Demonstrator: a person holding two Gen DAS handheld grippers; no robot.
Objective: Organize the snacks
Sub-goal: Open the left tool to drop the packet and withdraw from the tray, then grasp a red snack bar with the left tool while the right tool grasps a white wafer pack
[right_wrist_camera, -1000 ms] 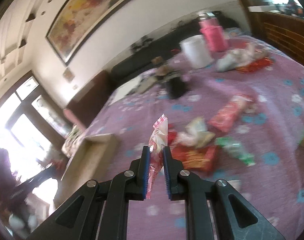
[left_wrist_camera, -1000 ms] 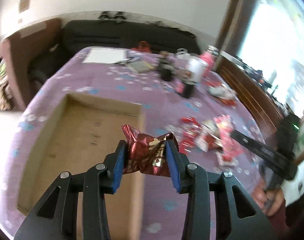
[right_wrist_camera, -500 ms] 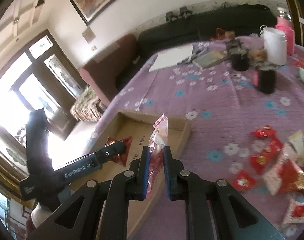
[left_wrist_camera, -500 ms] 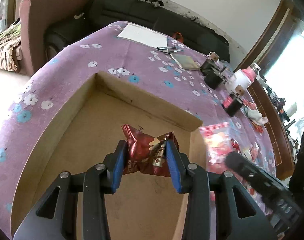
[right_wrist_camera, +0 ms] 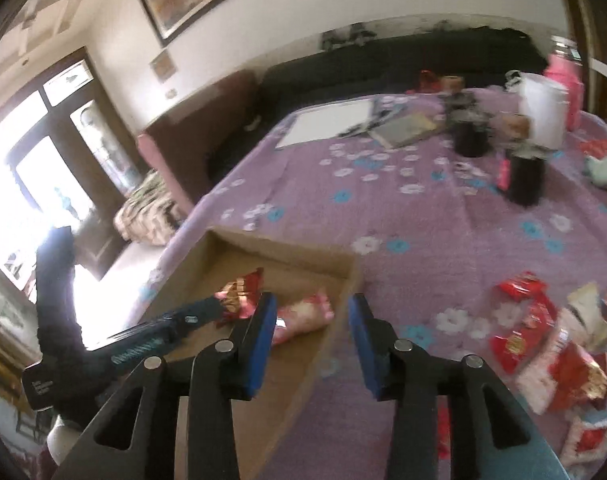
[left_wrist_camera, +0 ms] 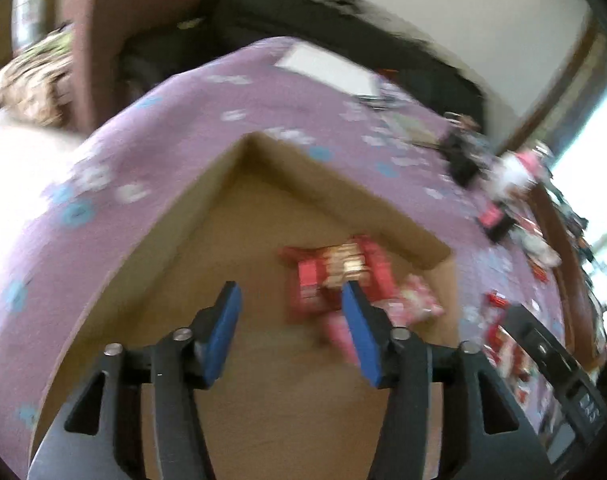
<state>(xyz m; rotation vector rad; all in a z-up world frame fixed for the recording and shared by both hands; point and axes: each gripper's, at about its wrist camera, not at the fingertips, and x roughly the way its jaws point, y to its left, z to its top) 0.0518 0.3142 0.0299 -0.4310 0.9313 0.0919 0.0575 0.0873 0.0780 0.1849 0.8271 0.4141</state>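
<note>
1. The left gripper (left_wrist_camera: 291, 312) is spread wide with nothing between its blue pads (left_wrist_camera: 223, 328), hanging over the inside of the cardboard box (left_wrist_camera: 231, 216).
2. The right gripper (right_wrist_camera: 309, 320) is likewise released and holds nothing; it sits above the box's right wall (right_wrist_camera: 343, 292), one pad over the box and the other over the cloth.
3. On the box floor lies a dark red snack packet (left_wrist_camera: 335, 276), and touching it on the right side is a pink-and-white snack packet (left_wrist_camera: 415, 304). The left view is blurred, so their print cannot be read.
4. The box rests on a desk covered by a purple flowered cloth (right_wrist_camera: 403, 200).
5. To the right of the box, a loose pile of red and white snack packets (right_wrist_camera: 543, 344) lies on the cloth, well apart from the box.
6. Farther back stand two black cups (right_wrist_camera: 525, 176), a white container (right_wrist_camera: 543, 116), a pink bottle (right_wrist_camera: 567, 80) and a white sheet of paper (right_wrist_camera: 327, 122).
</note>
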